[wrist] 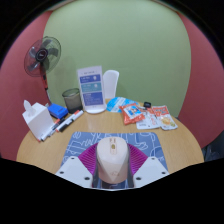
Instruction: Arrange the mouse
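A white computer mouse [111,160] with an orange scroll wheel sits between my gripper's [111,172] two fingers. The pink pads [84,158] press against both of its sides. The mouse is held just above the near part of a blue-and-white patterned mat [112,140] on a round wooden table [60,145]. The bottom of the mouse and the fingertips are hidden at the lower rim of the view.
Beyond the mat stand a white and blue carton [91,90], a clear jug [112,84], a dark cup [71,100], snack packets [145,116] at the right, a tissue box [37,118] and marker [66,122] at the left. A fan [42,57] stands behind.
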{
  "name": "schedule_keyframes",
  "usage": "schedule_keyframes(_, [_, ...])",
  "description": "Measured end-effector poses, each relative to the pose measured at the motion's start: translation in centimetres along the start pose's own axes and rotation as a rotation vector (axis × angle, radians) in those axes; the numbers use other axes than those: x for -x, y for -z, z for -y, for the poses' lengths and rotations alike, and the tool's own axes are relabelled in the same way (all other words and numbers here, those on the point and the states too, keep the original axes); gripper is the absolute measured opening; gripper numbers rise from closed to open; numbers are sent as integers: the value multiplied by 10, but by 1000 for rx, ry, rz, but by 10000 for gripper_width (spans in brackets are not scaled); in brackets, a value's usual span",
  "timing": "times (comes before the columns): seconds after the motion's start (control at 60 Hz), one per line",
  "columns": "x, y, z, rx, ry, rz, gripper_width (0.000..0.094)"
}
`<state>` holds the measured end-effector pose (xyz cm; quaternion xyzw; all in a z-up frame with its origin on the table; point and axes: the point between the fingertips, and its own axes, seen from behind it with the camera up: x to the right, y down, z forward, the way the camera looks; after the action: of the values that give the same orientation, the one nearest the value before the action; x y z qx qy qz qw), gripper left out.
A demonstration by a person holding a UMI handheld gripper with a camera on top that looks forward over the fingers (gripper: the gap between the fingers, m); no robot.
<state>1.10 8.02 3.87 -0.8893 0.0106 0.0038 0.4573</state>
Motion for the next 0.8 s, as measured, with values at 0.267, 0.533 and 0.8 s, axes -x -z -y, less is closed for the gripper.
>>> schedule_keyframes(0.267, [-4,-11,-38,72,-2,9,670])
schedule_keyframes(0.533, [2,86,-11,7,28,-47,843])
schedule_keyframes(0.8, [32,237,-18,-48,36,-108,840])
